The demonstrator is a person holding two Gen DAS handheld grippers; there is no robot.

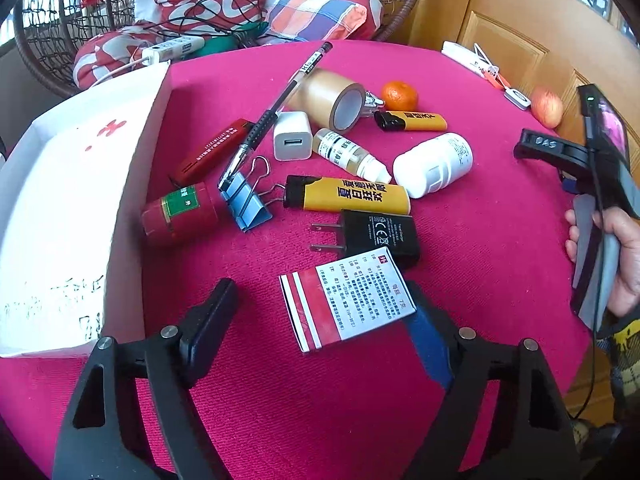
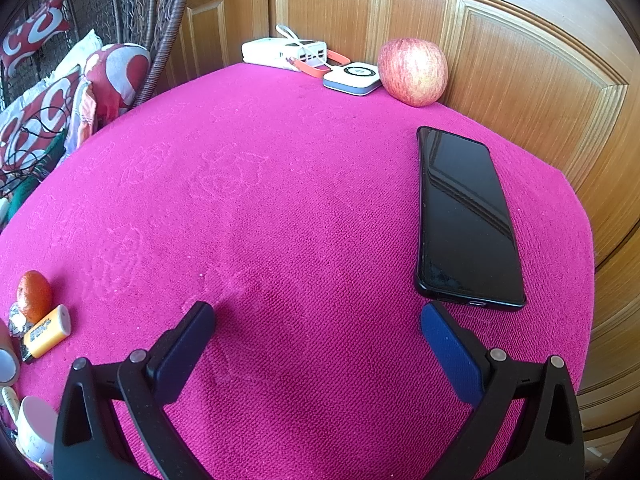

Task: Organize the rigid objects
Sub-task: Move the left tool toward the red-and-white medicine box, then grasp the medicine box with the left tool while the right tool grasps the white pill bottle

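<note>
Left gripper (image 1: pixel 320 312): jaws are held spread, and a red-and-white printed box (image 1: pixel 347 298) is seen lying between the 2 fingers on the pink cloth (image 1: pixel 480 240). The right-side blue pad appears at or against the box's edge; the left-side pad stands clear of it, so no pinch is made.

Just beyond the box, a black plug adapter (image 1: pixel 376 236) is laid flat, touching the box's far corner. Behind it a large yellow lighter (image 1: pixel 348 196) is found, with a blue binder clip (image 1: pixel 246 200) and a red cylindrical tin (image 1: pixel 180 212) to its left. A white box (image 1: pixel 72 208) is stood open at the cloth's left edge.

Farther back are noted: a white pill bottle (image 1: pixel 434 164), a small dropper bottle (image 1: pixel 352 156), a white USB charger (image 1: pixel 293 136), a red flat case (image 1: pixel 212 150), and a black pen (image 1: pixel 280 100) resting across the pile. A roll of brown tape (image 1: pixel 332 100), a small yellow lighter (image 1: pixel 412 121) and a tangerine (image 1: pixel 399 96) lie beyond.

Right gripper (image 2: pixel 318 320): fingers are held wide apart over bare cloth, nothing between them. A black phone (image 2: pixel 464 216) is laid just beyond the right finger. At the far edge an apple (image 2: pixel 413 71) and a white power bank (image 2: pixel 284 53) are seen.
</note>
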